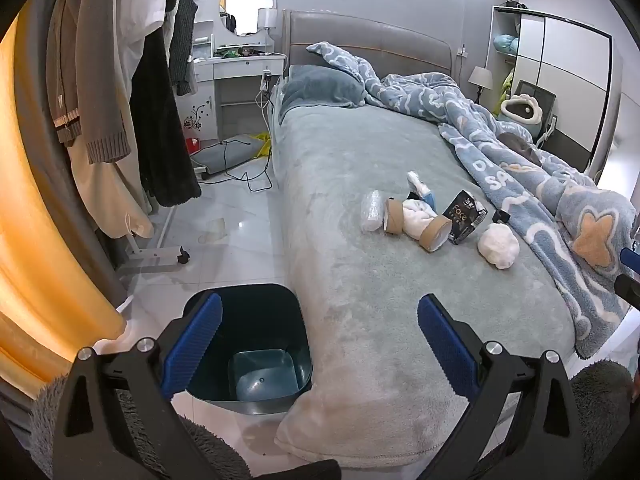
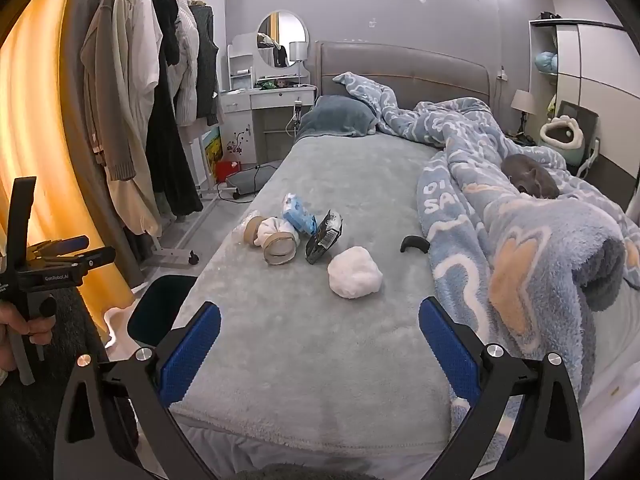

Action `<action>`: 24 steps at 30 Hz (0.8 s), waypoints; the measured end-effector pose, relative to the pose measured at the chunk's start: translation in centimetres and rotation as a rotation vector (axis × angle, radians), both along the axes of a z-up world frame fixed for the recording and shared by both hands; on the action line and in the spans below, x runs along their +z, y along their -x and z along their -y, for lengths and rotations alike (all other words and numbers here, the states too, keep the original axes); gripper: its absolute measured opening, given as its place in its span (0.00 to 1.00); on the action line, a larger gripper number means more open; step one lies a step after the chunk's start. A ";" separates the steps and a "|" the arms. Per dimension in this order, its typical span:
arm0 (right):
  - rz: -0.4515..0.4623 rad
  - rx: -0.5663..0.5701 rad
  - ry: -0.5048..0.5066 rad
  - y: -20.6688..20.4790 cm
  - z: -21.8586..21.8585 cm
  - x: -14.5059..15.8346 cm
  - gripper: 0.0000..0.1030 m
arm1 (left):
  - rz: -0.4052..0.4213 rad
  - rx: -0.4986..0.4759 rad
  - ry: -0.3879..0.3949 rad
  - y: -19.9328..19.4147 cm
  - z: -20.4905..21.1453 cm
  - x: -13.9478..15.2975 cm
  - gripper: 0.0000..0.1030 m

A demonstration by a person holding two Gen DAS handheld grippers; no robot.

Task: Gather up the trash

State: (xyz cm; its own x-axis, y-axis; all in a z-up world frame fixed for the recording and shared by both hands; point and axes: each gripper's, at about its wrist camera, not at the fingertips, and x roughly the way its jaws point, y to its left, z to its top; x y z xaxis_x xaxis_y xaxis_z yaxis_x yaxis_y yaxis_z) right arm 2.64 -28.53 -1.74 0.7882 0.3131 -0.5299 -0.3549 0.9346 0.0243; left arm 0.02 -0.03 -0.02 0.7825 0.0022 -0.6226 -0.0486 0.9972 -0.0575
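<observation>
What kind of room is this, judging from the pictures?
A bedroom in a home: a bed with a rumpled blue blanket, a rack of hanging clothes, and a dressing table with a round mirror.

Grey walls (image 2: 440, 12) enclose a bed (image 1: 360, 168) with padded headboard (image 1: 368, 40); a white vanity (image 1: 240, 68) with round mirror (image 1: 247, 5) stands beside it, over glossy pale floor tiles (image 1: 228, 220).

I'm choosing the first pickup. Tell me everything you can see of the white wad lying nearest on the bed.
The white wad is a crumpled, roughly round ball, seemingly tissue or soft paper, with a lumpy, creased surface. It rests directly on the grey-green bed cover, apart from the other litter; the black wrapper lies just beyond it without touching. Neither gripper touches it. It looks intact and dry.
</observation>
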 end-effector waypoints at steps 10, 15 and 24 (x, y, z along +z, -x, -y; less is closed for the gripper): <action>-0.004 0.001 -0.009 -0.2 0.5 -0.1 0.97 | -0.002 0.000 0.001 0.0 0.0 0.0 0.97; -0.005 0.001 -0.010 -0.3 0.5 -0.1 0.97 | -0.002 0.000 0.001 0.0 0.0 0.0 0.97; -0.006 0.000 -0.009 -0.3 0.5 -0.1 0.97 | -0.003 0.001 0.002 0.0 0.0 0.0 0.97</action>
State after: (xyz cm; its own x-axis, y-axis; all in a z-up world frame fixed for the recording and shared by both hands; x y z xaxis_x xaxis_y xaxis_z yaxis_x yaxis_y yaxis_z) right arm 2.89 -28.99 -1.84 0.7849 0.3177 -0.5320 -0.3549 0.9343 0.0344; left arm 0.03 -0.02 -0.03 0.7807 0.0014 -0.6249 -0.0494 0.9970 -0.0594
